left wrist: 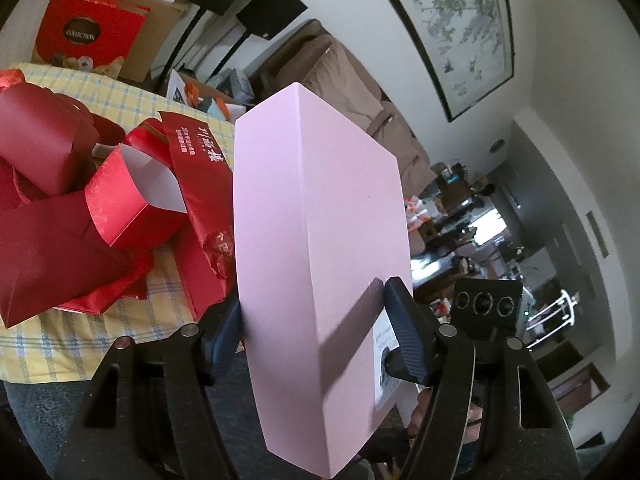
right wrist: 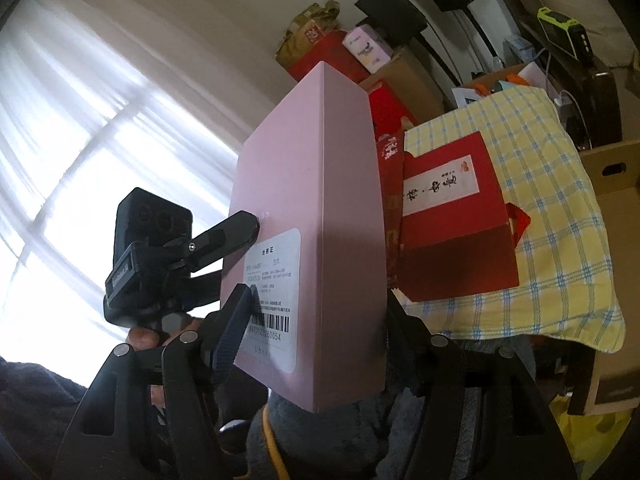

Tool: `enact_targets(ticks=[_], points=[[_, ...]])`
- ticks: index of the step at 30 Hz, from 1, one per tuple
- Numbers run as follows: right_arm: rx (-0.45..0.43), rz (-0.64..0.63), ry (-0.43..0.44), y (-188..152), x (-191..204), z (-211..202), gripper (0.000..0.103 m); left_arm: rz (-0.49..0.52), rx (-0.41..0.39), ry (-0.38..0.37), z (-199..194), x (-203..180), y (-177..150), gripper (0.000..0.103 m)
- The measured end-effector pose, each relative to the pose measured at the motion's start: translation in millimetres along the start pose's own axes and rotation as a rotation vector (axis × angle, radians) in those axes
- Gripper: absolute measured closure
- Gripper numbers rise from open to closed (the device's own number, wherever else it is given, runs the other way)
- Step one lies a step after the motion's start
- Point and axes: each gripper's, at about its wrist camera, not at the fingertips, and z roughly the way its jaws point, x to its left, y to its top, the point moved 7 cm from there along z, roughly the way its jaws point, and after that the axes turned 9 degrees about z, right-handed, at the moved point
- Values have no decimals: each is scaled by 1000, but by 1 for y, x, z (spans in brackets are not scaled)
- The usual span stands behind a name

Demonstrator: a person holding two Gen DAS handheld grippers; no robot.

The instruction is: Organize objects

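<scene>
A tall pink box (left wrist: pixel 320 216) stands upright in the air in front of the table. In the left wrist view my left gripper (left wrist: pixel 316 316) is shut on it, one dark pad on each broad face near its lower end. In the right wrist view my right gripper (right wrist: pixel 320 300) clamps the same pink box (right wrist: pixel 316 200). Its left pad rests on the white barcode label (right wrist: pixel 272 292), and its right finger is mostly hidden behind the box. One finger of the left gripper (right wrist: pixel 236 230) touches the labelled face just above.
A table with a yellow checked cloth (left wrist: pixel 132 96) carries several red paper bags and boxes (left wrist: pixel 132 204). A flat red box with a white label (right wrist: pixel 452 216) lies on the cloth (right wrist: pixel 560 184). Cardboard boxes (left wrist: pixel 132 40), speakers on stands and a brown sofa (left wrist: pixel 344 80) stand behind.
</scene>
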Motion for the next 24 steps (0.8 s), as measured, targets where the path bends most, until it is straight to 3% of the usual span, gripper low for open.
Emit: enact_targets(ticks=[24], points=[[5, 13, 20, -3, 9, -5, 37, 76, -30, 105, -9, -11, 5, 33]])
